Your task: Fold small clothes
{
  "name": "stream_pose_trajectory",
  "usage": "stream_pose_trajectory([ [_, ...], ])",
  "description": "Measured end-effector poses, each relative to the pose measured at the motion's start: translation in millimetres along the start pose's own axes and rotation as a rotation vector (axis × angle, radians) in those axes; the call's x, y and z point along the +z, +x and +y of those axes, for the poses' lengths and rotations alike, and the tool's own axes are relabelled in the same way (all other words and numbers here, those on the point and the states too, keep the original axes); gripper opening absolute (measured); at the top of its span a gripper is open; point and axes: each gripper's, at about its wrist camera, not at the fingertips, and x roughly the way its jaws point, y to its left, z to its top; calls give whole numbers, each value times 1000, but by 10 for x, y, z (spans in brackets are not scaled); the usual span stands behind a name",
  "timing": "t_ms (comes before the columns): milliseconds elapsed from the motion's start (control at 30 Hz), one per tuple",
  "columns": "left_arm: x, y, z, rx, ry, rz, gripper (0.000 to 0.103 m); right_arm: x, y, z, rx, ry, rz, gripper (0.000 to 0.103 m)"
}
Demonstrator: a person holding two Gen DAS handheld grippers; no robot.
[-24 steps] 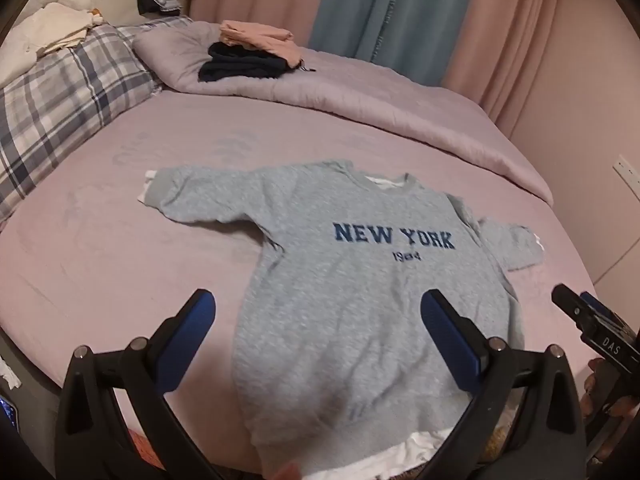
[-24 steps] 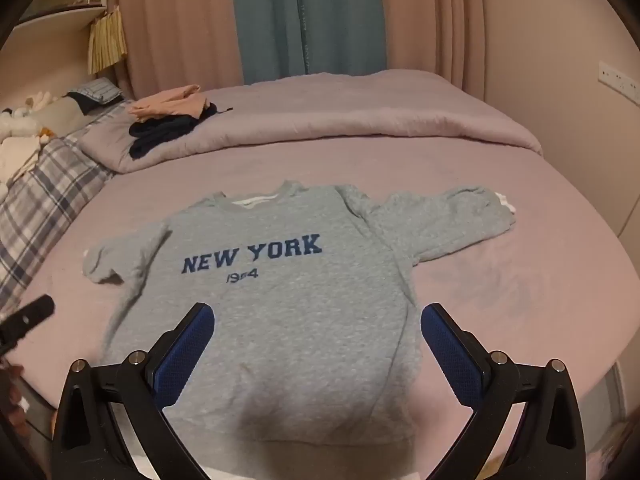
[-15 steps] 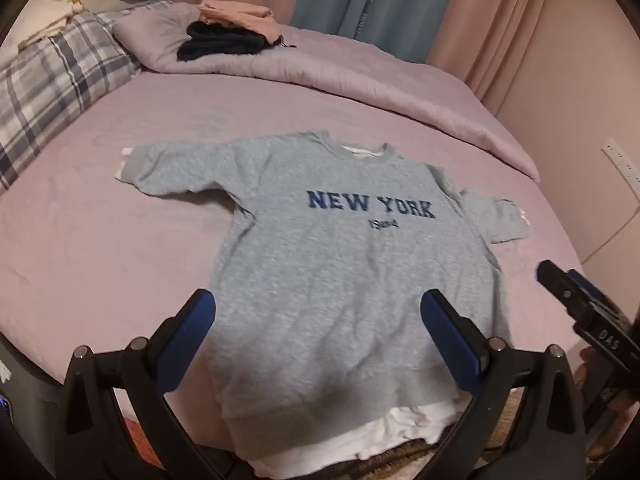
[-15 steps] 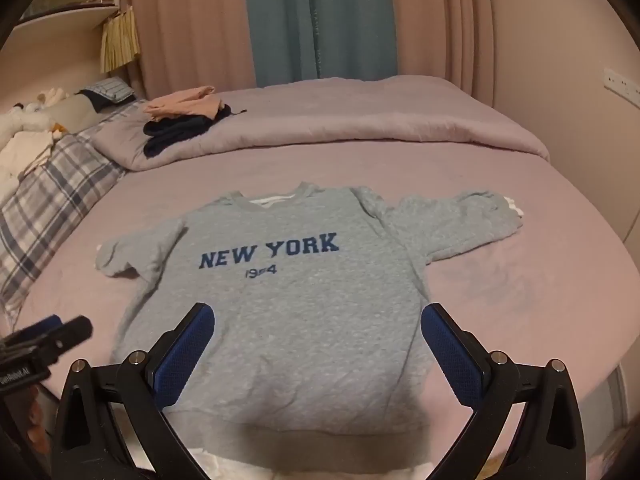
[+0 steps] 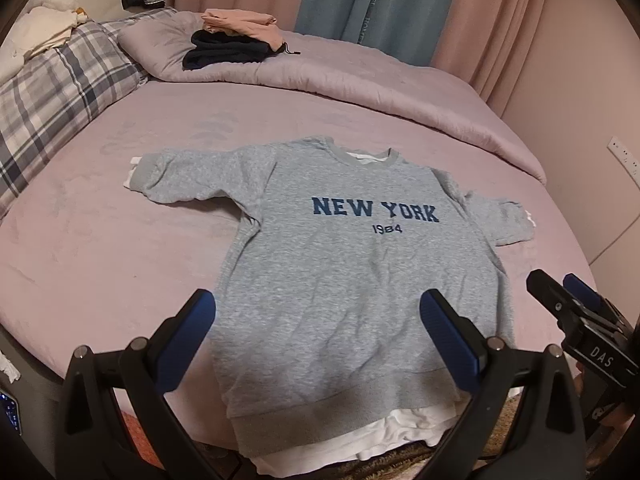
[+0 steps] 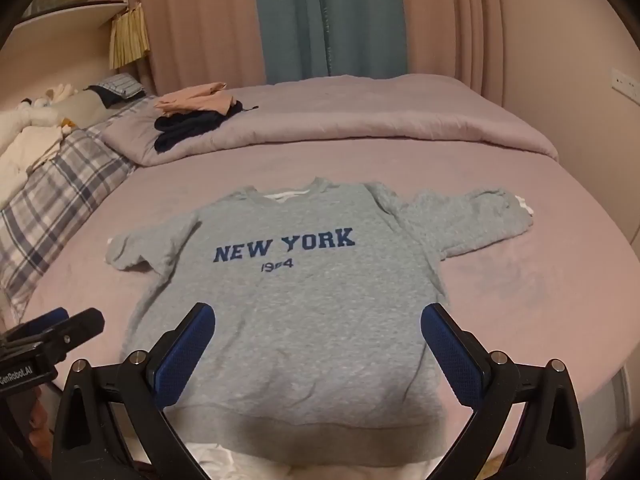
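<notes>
Sweatshirt [image 5: 344, 280] flat on bed [image 5: 120, 248] (both grippers spread wide).

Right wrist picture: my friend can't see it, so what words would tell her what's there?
A grey sweatshirt printed NEW YORK lies flat, front up, on a pink bed, sleeves spread out. The open right gripper hovers over its bottom edge, touching nothing. Folded clothes sit on the quilt behind.

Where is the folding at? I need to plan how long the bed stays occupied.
Done: pink and navy clothes sit stacked on the duvet. In hand: nothing; the left hand-held gripper and right hand-held gripper hover open above the grey sweatshirt. Left: it lies flat, sleeves spread, no fold made.
</notes>
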Motion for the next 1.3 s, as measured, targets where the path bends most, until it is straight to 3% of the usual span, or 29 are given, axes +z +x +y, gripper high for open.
stream_pose_trajectory([
  [467,-53,53,47,59,10,-5,102,-26,55,53,29,-10,1,103],
  [1300,-83,145,202,65,-57,15,102,-61,126,25,71,28,19,102],
])
